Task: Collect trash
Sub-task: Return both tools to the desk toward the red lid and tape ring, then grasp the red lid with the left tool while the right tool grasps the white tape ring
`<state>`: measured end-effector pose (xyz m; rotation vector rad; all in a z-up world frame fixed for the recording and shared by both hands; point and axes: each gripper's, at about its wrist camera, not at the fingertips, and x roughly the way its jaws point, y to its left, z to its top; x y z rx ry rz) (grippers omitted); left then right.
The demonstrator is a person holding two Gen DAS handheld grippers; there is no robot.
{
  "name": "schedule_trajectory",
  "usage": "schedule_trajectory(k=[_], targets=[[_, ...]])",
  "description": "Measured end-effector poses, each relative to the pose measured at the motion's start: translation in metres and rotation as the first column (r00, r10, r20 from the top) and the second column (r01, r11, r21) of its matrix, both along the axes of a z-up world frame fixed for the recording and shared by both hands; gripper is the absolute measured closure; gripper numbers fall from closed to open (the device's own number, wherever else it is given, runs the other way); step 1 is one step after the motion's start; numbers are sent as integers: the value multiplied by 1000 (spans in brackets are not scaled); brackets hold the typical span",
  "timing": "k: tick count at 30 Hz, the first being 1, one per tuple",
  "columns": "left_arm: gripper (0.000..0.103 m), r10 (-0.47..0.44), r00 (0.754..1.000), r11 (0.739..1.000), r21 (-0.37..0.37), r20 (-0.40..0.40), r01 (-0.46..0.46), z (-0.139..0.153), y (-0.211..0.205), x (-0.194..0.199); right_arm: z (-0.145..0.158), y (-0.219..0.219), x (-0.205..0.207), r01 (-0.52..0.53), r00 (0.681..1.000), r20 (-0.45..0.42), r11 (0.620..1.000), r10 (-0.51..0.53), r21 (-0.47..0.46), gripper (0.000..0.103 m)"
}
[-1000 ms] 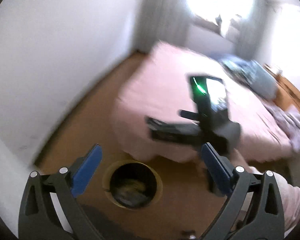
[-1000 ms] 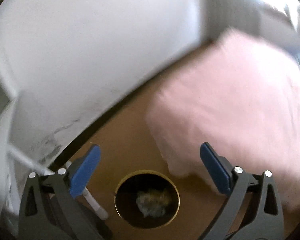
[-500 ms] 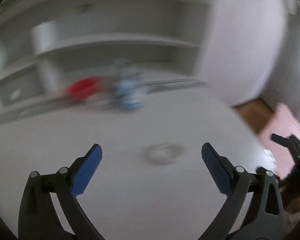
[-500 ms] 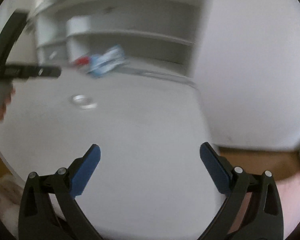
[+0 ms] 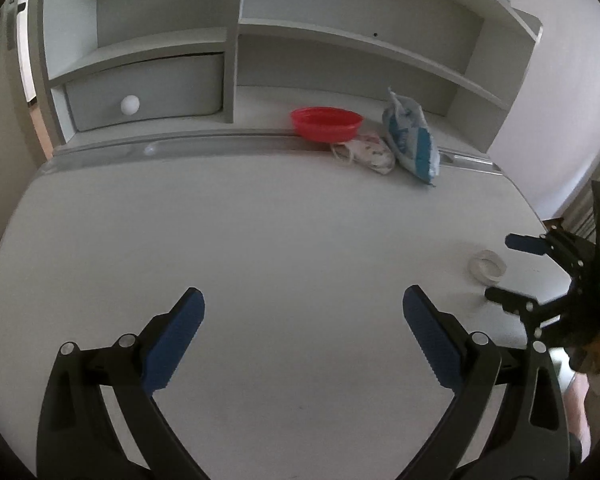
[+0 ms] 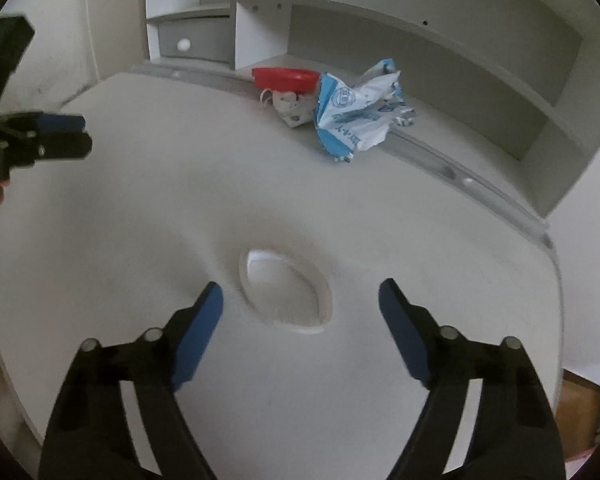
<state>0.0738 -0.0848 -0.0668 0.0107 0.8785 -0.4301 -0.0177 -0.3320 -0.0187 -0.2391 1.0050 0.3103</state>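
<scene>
Both grippers hung over the white desk (image 5: 260, 240) with nothing between their blue pads. The left gripper (image 5: 303, 332) was spread wide above bare desktop. The right gripper (image 6: 301, 316) was likewise released, its fingers flanking a white tape roll (image 6: 286, 292) that lay flat on the desk (near, not touching). At the back edge, against the shelf unit (image 6: 440, 40), lay the trash: a crumpled blue-and-white wrapper (image 6: 358, 116) and, just beside it, a small crumpled patterned packet (image 6: 290, 108). A red bowl (image 6: 286, 78) sat right behind the packet, on the raised ledge.
</scene>
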Motion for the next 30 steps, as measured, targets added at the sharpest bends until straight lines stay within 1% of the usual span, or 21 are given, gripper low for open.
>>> schedule_trajectory(k=[1, 2, 3, 4, 7, 9, 11, 12, 13, 15, 17, 18, 20, 25, 28, 30], targets=[[7, -6, 1000, 1000, 3, -1, 6, 0, 1, 2, -1, -3, 3, 1, 1000, -5, 1000, -1, 15, 34], [7, -10, 1000, 1000, 6, -2, 10, 0, 5, 6, -2, -5, 7, 1, 1000, -12, 999, 0, 40, 48], [7, -11, 1000, 1000, 11, -5, 11, -1, 7, 9, -4, -6, 13, 2, 1000, -21, 997, -1, 77, 59], [7, -10, 1000, 1000, 14, -10, 10, -2, 9, 13, -4, -7, 16, 16, 1000, -26, 995, -13, 98, 60], [7, 4, 1000, 1000, 12, -29, -3, 0, 8, 21, -4, -11, 21, 45, 999, -21, 995, -43, 90, 60], [7, 6, 1000, 1000, 7, -16, -5, 6, 3, 29, -1, -26, 25, 108, 994, 4, 990, -108, 88, 60], [7, 17, 1000, 999, 29, 13, -18, 15, -7, 41, 0, -44, 30, 195, 980, 21, 978, -197, 74, 60], [7, 19, 1000, 999, 32, 20, -20, 17, -12, 46, 1, -56, 32, 236, 971, 22, 968, -238, 81, 60], [7, 12, 999, 1000, 21, 32, -13, 20, -20, 56, 1, -66, 33, 272, 961, 20, 958, -275, 91, 60], [7, 5, 999, 1000, 8, 33, -5, 20, -33, 75, -3, -75, 34, 305, 951, 20, 948, -308, 88, 60], [7, 20, 1000, 1000, 19, -4, -19, 11, -51, 103, -7, -79, 31, 318, 948, -1, 944, -319, 88, 60], [7, 21, 1000, 1000, 16, -16, -21, 8, -58, 112, -5, -81, 27, 316, 948, 6, 943, -318, 100, 60], [7, 34, 999, 999, 13, -29, -34, 2, -74, 130, -5, -82, 25, 321, 946, 18, 945, -323, 63, 60], [7, 63, 998, 998, 11, -19, -63, -7, -105, 164, -10, -87, 31, 329, 944, 3, 942, -330, 73, 60], [7, 63, 998, 998, 32, -28, -62, -15, -118, 182, -9, -85, 32, 332, 943, 12, 942, -333, 56, 60], [7, 49, 998, 998, 31, -31, -48, -20, -121, 187, -9, -85, 32, 335, 942, 11, 940, -336, 59, 60]])
